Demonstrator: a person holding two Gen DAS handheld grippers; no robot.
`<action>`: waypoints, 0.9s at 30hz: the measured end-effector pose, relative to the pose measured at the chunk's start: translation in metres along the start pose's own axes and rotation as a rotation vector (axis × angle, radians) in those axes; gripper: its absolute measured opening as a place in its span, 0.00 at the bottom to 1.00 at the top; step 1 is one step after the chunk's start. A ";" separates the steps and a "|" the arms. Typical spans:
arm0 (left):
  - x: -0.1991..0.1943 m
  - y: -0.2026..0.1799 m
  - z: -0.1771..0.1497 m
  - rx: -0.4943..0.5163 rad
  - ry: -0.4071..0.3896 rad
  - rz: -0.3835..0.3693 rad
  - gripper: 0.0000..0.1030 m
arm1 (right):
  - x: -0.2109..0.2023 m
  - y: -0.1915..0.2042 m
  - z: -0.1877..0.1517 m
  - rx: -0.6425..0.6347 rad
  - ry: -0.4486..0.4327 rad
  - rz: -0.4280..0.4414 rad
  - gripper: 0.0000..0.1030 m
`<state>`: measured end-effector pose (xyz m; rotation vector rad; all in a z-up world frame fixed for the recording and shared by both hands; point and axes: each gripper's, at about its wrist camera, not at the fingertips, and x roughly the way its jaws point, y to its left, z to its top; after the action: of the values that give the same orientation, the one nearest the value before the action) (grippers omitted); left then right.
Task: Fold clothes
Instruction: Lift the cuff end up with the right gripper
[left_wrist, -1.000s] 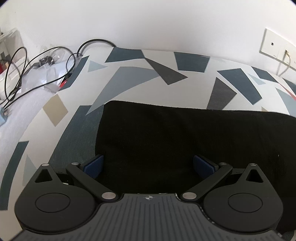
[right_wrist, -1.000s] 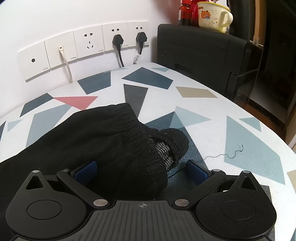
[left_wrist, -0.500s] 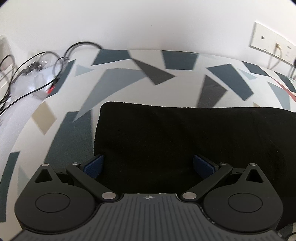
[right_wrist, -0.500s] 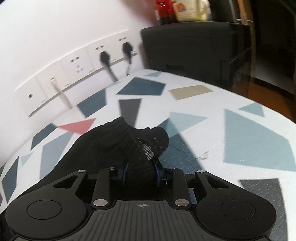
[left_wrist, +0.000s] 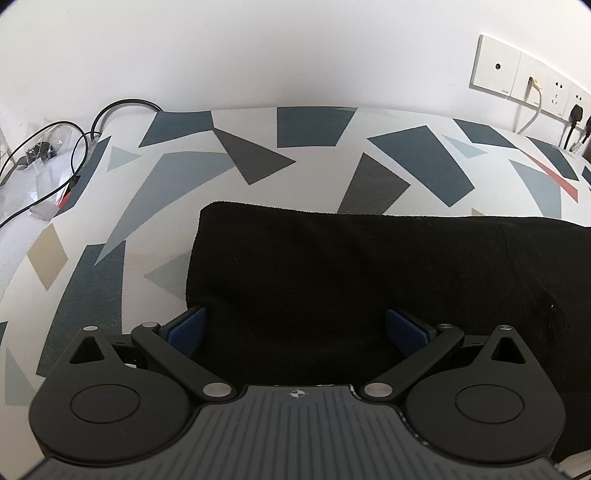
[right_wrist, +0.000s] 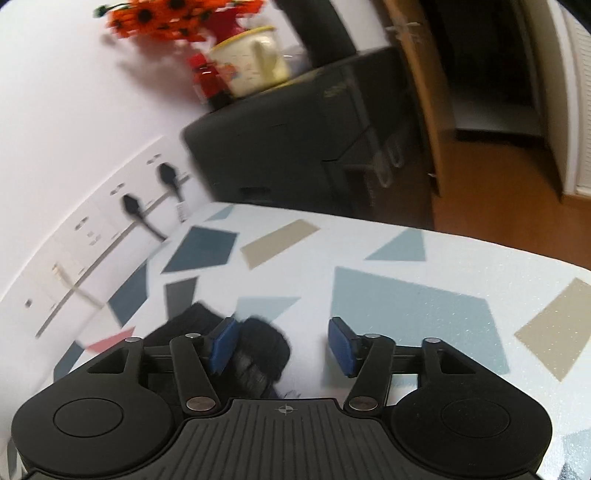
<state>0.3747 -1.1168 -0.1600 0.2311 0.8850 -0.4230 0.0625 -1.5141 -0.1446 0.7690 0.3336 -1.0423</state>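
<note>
Left wrist view: the left gripper hangs over the near part of a black knitted garment, its jaws spread wide, with the cloth lying under and between the blue pads but not pinched. The garment lies flat on the patterned table cover, its left edge straight and its far edge running off to the right. Tangled cables sit at the far left, and wall sockets at the far right. As a judgement, this side is laid out and waiting for a fold.

Right wrist view: the picture is smeared and tilted. The right gripper has its jaws opening; a bunched black end of the garment, with a grey ribbed patch, sits against the left pad while the right pad stands clear of it, so the cloth looks let go and not clamped. Behind are plugged sockets, a dark cabinet and a cream mug beside orange flowers.

The step in hand seems to be setting down the folded-in end. Next, I judge, the right gripper needs to clear the cloth without dragging it, and the left must close on an edge for the following fold
</note>
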 end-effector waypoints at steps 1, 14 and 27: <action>0.000 0.000 0.000 0.000 0.002 0.000 1.00 | 0.000 0.006 -0.005 -0.039 0.003 0.012 0.58; -0.003 0.002 0.003 0.015 0.041 -0.019 1.00 | 0.036 0.036 -0.026 0.068 0.118 0.155 0.22; -0.005 -0.049 0.000 0.103 0.057 -0.131 1.00 | 0.049 -0.022 0.003 0.176 0.050 0.069 0.20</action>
<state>0.3503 -1.1597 -0.1572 0.2823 0.9386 -0.5867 0.0667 -1.5543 -0.1806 0.9591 0.2586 -0.9974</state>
